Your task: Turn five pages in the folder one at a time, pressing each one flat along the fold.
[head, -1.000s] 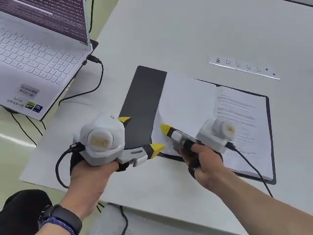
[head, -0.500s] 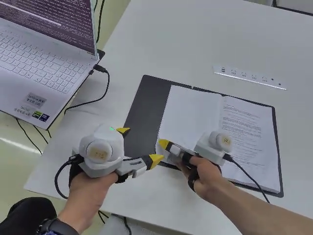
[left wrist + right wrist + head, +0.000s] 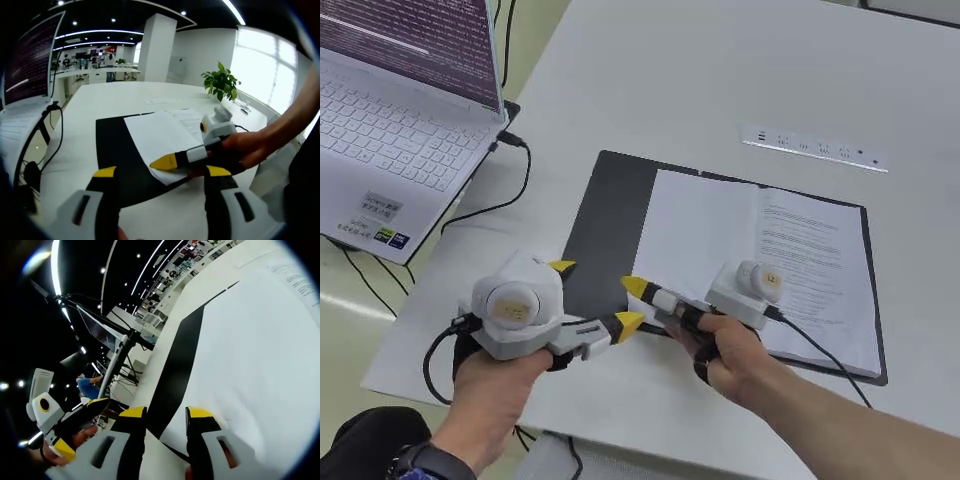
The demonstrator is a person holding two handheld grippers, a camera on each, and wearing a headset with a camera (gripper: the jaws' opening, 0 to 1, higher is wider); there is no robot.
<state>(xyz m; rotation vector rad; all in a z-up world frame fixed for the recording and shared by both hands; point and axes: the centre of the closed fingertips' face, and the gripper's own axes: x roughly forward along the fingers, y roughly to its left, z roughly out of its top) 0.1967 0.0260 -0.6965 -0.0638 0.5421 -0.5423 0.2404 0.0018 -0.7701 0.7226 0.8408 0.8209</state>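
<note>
Right gripper (image 3: 638, 290), jaws narrowly parted and gripping nothing, is hovering at the blank page's (image 3: 700, 235) near-left corner on the folder (image 3: 605, 220). Left gripper (image 3: 595, 294), spread wide, is hanging off the folder's near edge. The fold (image 3: 757, 245) is lying rightward, running away from the person.

The black folder (image 3: 610, 225) lies open, a blank white page (image 3: 700, 235) seemingly flat beside its fold.

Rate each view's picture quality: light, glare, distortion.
Head view: even light, folder sharp, little distortion. Left gripper view: fisheye bend, window blown out. Right gripper view: heavily rolled, page overexposed, surroundings dark.
</note>
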